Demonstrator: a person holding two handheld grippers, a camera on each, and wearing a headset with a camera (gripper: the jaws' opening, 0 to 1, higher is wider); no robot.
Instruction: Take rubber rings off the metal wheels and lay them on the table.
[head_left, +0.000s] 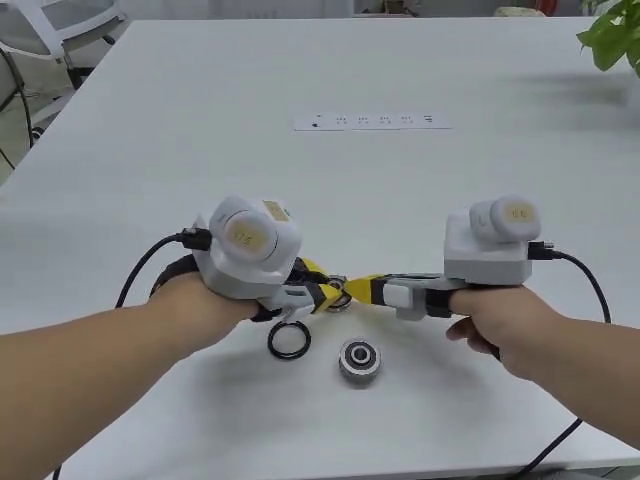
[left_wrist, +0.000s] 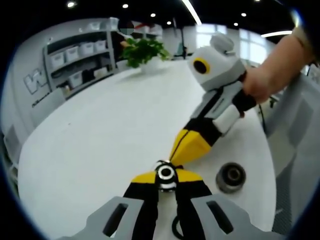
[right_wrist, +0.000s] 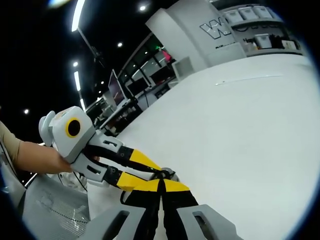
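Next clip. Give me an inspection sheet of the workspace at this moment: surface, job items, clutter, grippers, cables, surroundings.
Surface: white table with a socket strip set in it.
Job's things: held wheel between the grippers; second wheel on the table, ring on or off unclear; loose rubber ring lying flat beside it.
Clutter: nothing seen.
Grippers: left gripper shut on the held wheel; right gripper jaws together, tips at that wheel.
Cables: left cable and right cable, black, trailing towards the near edge.
Surroundings: plant, chair, shelves.
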